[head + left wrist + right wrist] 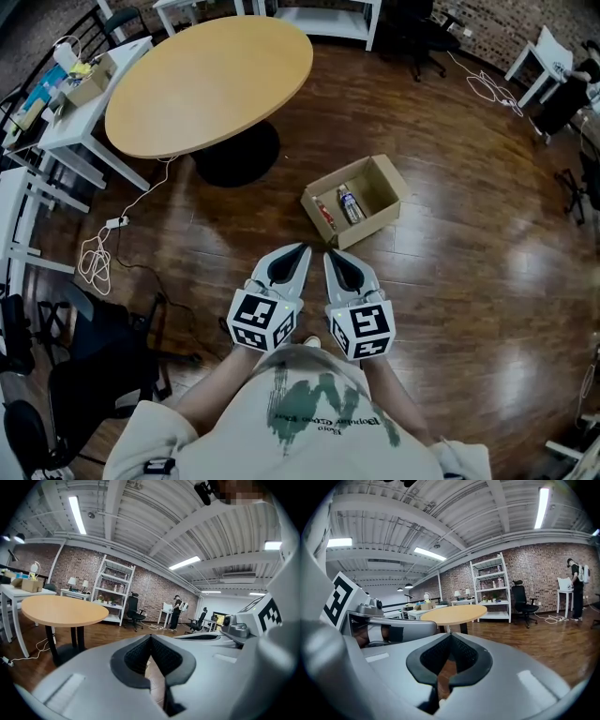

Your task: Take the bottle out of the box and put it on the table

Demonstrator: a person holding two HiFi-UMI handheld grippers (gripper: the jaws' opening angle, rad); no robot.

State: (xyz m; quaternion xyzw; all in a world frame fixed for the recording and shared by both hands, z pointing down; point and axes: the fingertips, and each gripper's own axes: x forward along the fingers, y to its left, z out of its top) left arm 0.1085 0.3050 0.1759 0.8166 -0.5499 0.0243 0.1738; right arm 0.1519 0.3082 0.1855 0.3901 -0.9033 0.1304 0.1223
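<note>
An open cardboard box stands on the wooden floor, just ahead of both grippers. Inside it lies a clear bottle with a blue label, beside a slim red item. The round wooden table stands farther off to the left, and also shows as the table and the table. My left gripper and right gripper are held side by side, pointing toward the box and short of it. Both are shut and empty. The box is hidden behind the jaws in both gripper views.
White desks with clutter stand at the left, a black office chair at the lower left. Cables lie on the floor by the table's base. White shelving lines the brick wall, and a person stands far off.
</note>
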